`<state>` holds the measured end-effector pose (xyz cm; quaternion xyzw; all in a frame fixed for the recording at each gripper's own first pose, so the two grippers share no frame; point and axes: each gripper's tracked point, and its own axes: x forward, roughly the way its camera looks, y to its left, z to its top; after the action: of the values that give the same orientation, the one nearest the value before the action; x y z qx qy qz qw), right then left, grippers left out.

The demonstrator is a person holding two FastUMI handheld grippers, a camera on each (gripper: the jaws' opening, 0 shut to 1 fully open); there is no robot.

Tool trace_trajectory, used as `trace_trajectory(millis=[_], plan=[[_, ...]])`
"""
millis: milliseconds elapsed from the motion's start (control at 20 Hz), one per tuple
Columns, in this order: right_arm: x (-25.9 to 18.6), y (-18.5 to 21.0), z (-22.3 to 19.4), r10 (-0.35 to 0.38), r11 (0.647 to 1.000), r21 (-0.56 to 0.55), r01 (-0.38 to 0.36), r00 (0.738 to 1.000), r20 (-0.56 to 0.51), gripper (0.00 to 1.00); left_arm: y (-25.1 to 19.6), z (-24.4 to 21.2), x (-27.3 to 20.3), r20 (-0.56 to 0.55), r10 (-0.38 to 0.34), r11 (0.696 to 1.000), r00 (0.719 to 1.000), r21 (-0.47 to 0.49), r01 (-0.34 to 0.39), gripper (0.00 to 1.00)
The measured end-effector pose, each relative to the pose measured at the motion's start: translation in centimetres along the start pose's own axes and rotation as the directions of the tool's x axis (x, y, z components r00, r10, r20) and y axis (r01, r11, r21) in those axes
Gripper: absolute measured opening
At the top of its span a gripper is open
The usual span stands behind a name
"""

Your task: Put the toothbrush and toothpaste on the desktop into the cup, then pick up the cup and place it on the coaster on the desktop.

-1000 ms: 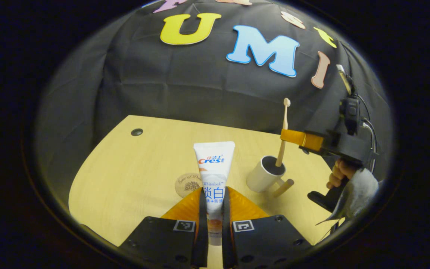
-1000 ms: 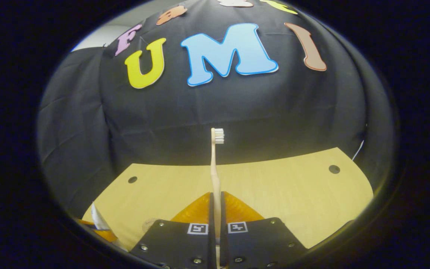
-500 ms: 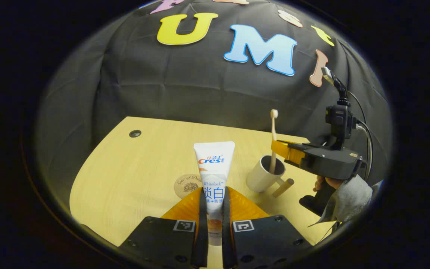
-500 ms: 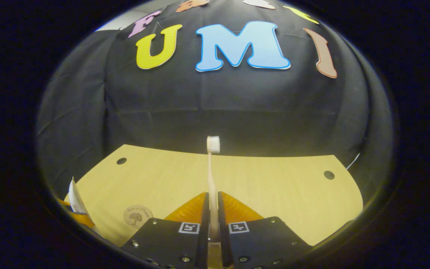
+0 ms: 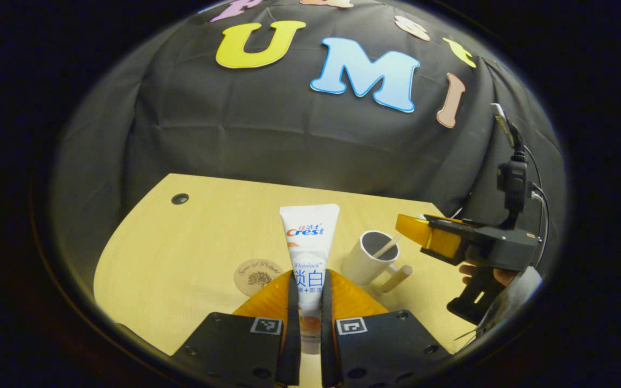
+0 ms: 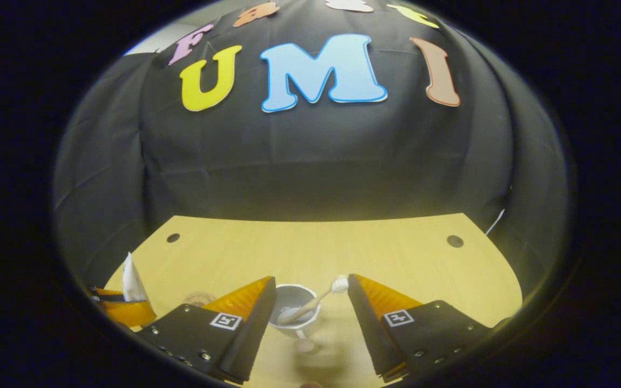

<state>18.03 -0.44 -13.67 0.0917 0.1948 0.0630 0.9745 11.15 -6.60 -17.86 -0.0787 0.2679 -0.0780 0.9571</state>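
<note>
In the white cup [image 6: 291,310] leans the toothbrush [image 6: 313,304]; right fingers [image 6: 367,302] apart, left clamp toothpaste [image 5: 309,253].

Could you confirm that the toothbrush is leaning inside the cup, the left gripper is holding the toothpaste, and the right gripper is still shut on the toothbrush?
Not quite. The right gripper has let go: the right gripper view shows its fingers spread wide above the cup, with the toothbrush leaning free inside it. The rest holds: the left gripper does grip the toothpaste.
</note>
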Motion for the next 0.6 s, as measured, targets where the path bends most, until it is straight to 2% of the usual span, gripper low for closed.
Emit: trace_trajectory(millis=[150,200,350,400,600], plan=[[-1.8,-1.8,1.1,-0.029,0.999,0.031,0.028,0.999,0.032,0.80,-1.7,1.1,1.2,0.035,-0.035,0.999,0.999,0.029,0.034,0.22],[-2.4,-2.3,1.5,-0.037,0.999,0.041,0.035,0.998,0.043,0.80,-2.5,1.7,1.9,0.051,-0.053,0.998,0.997,0.043,0.051,0.20],[-4.2,-3.7,2.5,-0.068,0.996,0.061,0.063,0.995,0.071,0.80,-5.1,3.2,3.4,0.093,-0.118,0.992,0.989,0.066,0.112,0.22],[-4.6,-4.0,2.6,-0.074,0.996,0.059,0.070,0.994,0.077,0.77,-5.9,3.5,3.9,0.106,-0.141,0.988,0.984,0.071,0.134,0.22],[-6.3,-4.9,2.0,-0.099,0.995,0.020,0.098,0.992,0.079,0.80,-8.9,5.2,5.7,0.166,-0.220,0.974,0.961,0.091,0.207,0.22]])
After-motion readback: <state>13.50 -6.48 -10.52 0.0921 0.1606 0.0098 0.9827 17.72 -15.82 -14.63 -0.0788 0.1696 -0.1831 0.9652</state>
